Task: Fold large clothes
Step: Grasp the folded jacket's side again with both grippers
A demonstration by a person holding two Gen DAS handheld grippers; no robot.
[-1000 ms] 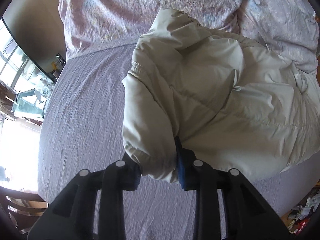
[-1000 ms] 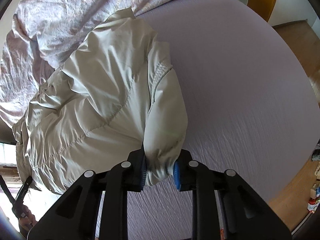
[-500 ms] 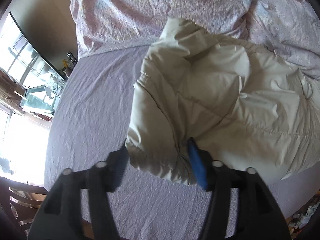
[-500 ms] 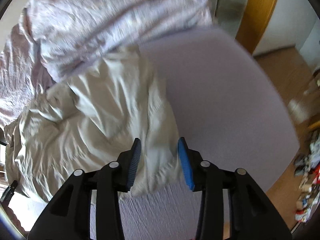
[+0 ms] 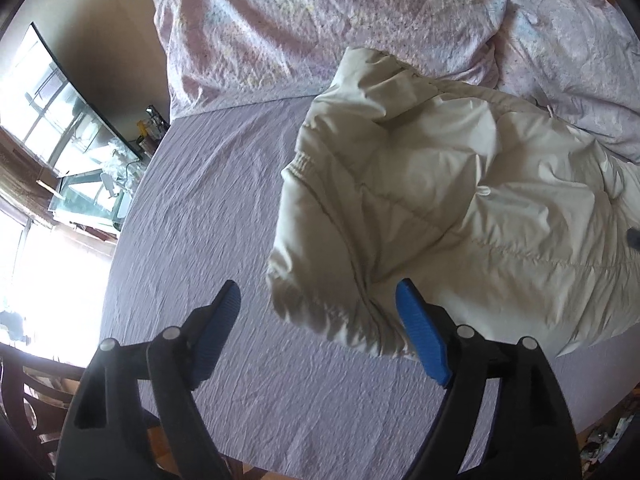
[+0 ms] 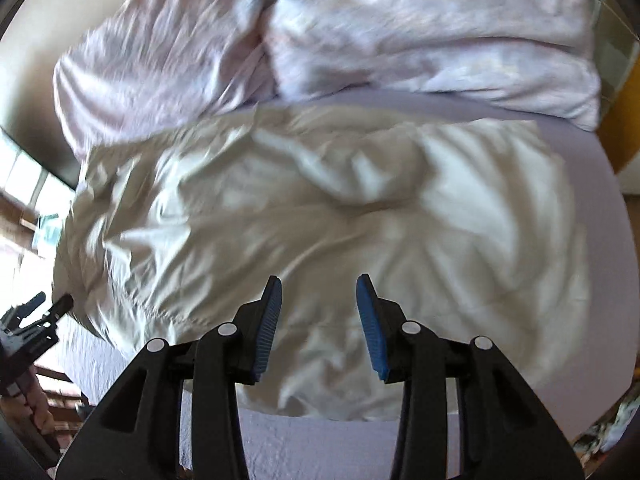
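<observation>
Cream jacket lies on the bed near its pillows; my left hand-held gripper gapes wide at its cuff, my right hand-held gripper hangs open above it, both empty.

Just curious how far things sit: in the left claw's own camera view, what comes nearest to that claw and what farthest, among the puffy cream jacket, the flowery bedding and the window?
1. Cream jacket, just ahead, to the right.
2. Flowery bedding, beyond the jacket.
3. Window, far left, off the bed.
</observation>
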